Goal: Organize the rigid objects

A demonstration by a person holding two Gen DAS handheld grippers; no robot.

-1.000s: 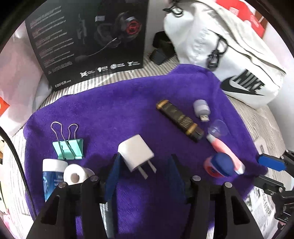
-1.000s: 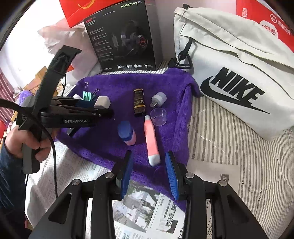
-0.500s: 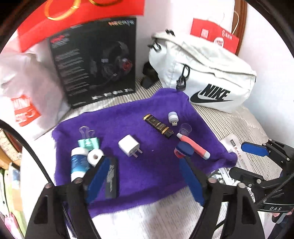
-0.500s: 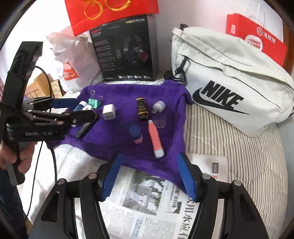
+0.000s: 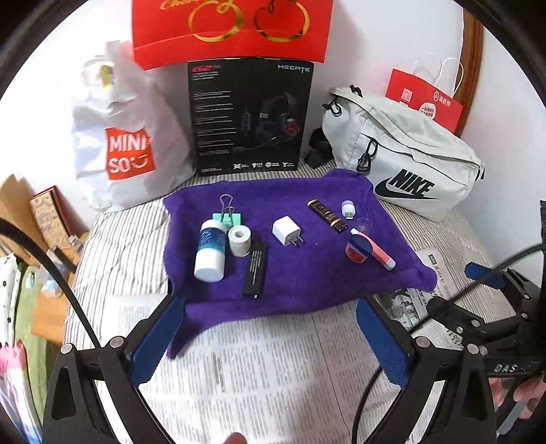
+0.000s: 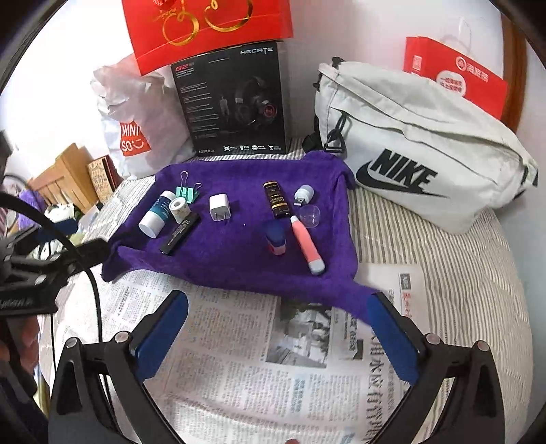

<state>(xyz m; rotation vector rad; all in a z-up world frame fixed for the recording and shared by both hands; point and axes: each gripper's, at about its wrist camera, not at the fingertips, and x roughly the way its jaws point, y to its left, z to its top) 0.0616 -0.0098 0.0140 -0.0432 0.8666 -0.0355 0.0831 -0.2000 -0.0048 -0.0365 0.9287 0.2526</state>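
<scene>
Both grippers hang back over the newspaper (image 6: pixel 245 362) on the striped bed (image 6: pixel 454 273), at the near edge of a purple towel (image 5: pixel 307 273) that carries all the small things.

The left gripper (image 5: pixel 269 336) has its jaws spread wide and holds nothing. The right gripper (image 6: pixel 276 336) likewise has its jaws wide apart and empty; in the left wrist view it shows at the right edge.

On the towel, at the far left, a green binder clip (image 5: pixel 227 217) lies with its wire handles pointing away. Just near of it a white bottle with a blue label (image 5: pixel 210 251) lies on its side, and a small white tape roll (image 5: pixel 239 240) rests against its right side. A flat black stick with white print (image 5: pixel 255 271) lies lengthwise just right of the roll, reaching toward the near edge.

In the middle, apart from the others, sits a white plug adapter (image 5: pixel 286 231), prongs pointing right and near.

Further right a black and gold tube (image 5: pixel 326 216) lies slantwise. Right of it is a small white USB light (image 5: pixel 348 208), and near of that a clear little cap (image 5: pixel 364 224). A pink pen-shaped thing (image 5: pixel 373 250) stretches from the cap toward the near right, and a blue-topped pink case (image 5: pixel 357 251) touches its left side.

Behind the towel, from the left, stand a white Miniso bag (image 5: pixel 126 150), a black headset box (image 5: pixel 249 116) with a red gift bag (image 5: pixel 232 27) above it, then a white Nike bag (image 5: pixel 406 160) and a red paper bag (image 5: pixel 423 99).
</scene>
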